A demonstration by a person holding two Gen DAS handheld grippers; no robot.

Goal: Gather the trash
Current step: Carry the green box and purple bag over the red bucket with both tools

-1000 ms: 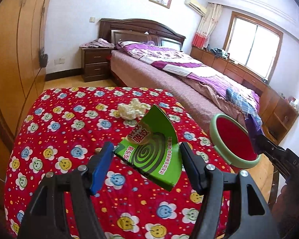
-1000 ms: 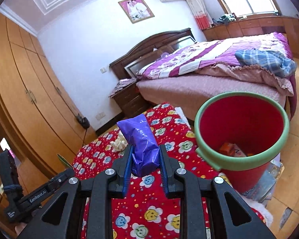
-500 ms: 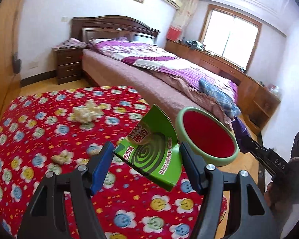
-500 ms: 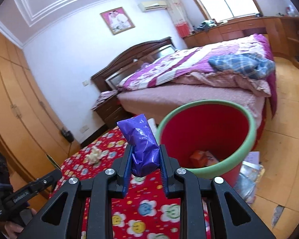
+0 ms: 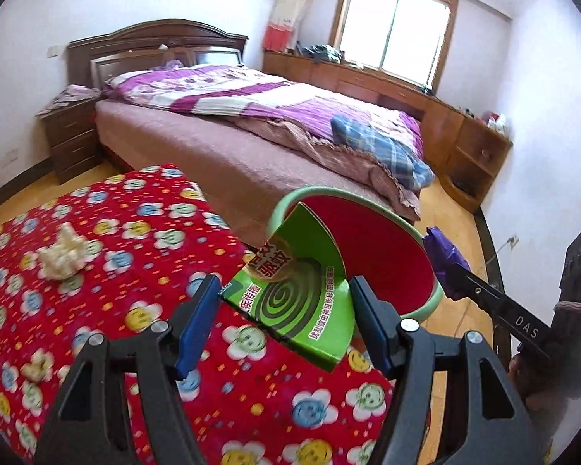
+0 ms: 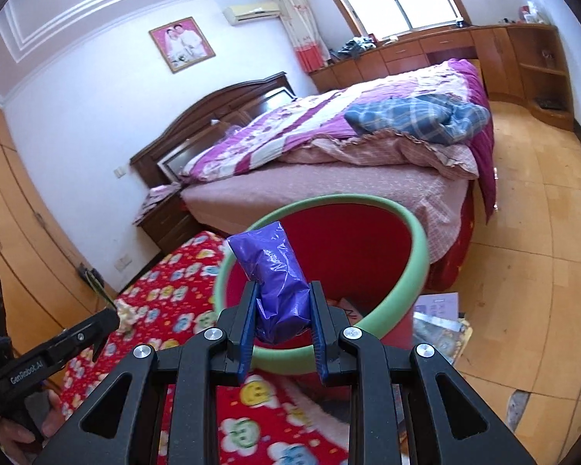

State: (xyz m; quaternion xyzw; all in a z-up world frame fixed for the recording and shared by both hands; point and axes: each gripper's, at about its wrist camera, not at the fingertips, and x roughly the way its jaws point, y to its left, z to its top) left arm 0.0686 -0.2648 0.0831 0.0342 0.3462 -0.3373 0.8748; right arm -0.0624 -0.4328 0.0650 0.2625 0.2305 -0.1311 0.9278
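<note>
1. The left tongs (image 5: 282, 321) are clamped across a flat green mosquito-coil box (image 5: 294, 302), jaws set wide to span it. The box stands tilted between the blue pads, its curved top edge leaning away from the tongs.

2. The right tongs (image 6: 281, 333) are closed tight on a crumpled purple plastic bag (image 6: 277, 279), which sticks up and forward out of the narrow gap between the pads.

3. A second ago the red bin with the green rim (image 6: 414, 263) stood off to one side of each pair of tongs, with flowered tabletop beyond the trash. Now both have swung toward it. In the right wrist view the bag's tip overlaps the bin's mouth just ahead of the jaws. In the left wrist view the box's far edge overlaps the bin's near rim (image 5: 279, 209).

4. My reading: both pieces are nearly over the opening, so the carry is almost finished and release comes next. The bag looks closer to a clean drop; the box seems to hang partly over the red flowered tabletop (image 5: 135, 240) and may need to go further.

5. Inside the bin, beyond the bag, some orange and printed scraps (image 6: 346, 306) already lie at the bottom.

6. Farther left of the left tongs, a crumpled white tissue wad (image 5: 64, 257) and a smaller scrap (image 5: 36, 364) lie on the tabletop, not yet collected.

7. Beyond the bin stands the bed (image 5: 251, 143) with a purple quilt.
</note>
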